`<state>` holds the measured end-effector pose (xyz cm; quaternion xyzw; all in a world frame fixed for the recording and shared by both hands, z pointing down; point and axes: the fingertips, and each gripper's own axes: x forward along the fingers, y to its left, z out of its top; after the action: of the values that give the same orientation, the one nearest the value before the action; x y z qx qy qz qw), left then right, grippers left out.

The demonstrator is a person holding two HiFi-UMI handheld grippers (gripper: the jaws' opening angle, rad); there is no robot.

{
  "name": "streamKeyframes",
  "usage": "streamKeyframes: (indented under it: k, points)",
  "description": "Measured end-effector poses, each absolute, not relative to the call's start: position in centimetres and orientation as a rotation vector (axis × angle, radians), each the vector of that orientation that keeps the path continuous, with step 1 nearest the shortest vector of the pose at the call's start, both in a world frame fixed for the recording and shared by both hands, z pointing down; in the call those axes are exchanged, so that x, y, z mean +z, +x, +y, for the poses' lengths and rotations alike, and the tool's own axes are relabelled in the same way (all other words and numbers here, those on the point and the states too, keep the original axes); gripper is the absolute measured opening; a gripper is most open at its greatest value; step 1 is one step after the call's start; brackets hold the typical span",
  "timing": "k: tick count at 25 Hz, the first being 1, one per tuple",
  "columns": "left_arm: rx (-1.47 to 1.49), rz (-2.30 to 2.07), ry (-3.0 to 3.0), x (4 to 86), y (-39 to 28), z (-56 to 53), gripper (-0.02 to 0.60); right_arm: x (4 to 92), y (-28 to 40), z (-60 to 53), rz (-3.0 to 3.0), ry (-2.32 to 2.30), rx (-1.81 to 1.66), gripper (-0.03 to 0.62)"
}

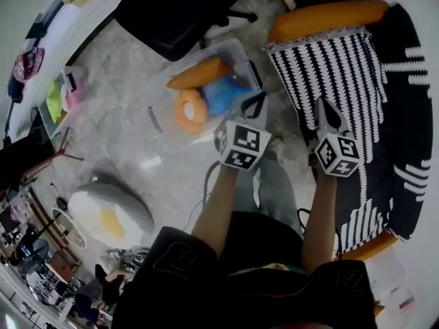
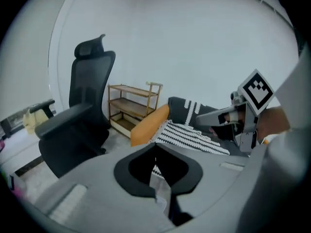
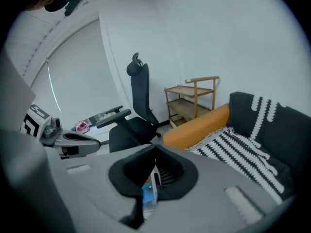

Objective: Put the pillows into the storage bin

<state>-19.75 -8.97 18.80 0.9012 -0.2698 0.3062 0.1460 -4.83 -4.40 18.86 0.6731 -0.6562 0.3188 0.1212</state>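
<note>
Grey mottled floor (image 1: 123,88) is running through the rm, w/ a blk office chair (image 1: 182,9) standing on it at the top of the head view. A dark sofa (image 1: 405,101) is filling the R side, an orange bolster (image 1: 329,18) lying along its far edge & a b/w striped throw (image 1: 329,74) draping over the seat. A low wooden shelf (image 2: 133,106) is standing against the plain white wall (image 2: 194,42) betw. chair & sofa. A cluttered white desk (image 1: 75,26) is running along the L edge. Soft, even light is falling throughout; a pale panel (image 3: 73,76), poss. a window, is rising behind the chair.
</note>
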Motion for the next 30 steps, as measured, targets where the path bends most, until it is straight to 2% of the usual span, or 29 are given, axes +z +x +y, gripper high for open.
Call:
streamKeyframes:
  k: [7, 11, 21, 30]
  points:
    - [0.642, -0.922, 2.792, 7.3, -12.5, -8.1, 0.011, 9.8, 3.4, -0.2, -1.913, 2.205, 0.788, 0.003]
    - [0.658, -1.034, 2.882, 3.0, -10.8, -6.1, 0.011, 3.6, 6.0, 1.9, -1.962, 2.272, 0.664, 0.003]
    - [0.352, -1.140, 3.041, -8.1, -4.4, -4.8, 0.011, -6.4, 12.2, 4.6, -2.026, 2.307, 0.340, 0.003]
    - [0.093, -1.278, 3.095, -15.3, -3.2, -5.2, 0.011, -12.8, 15.8, 5.7, -1.912, 2.413, 0.112, 0.003]
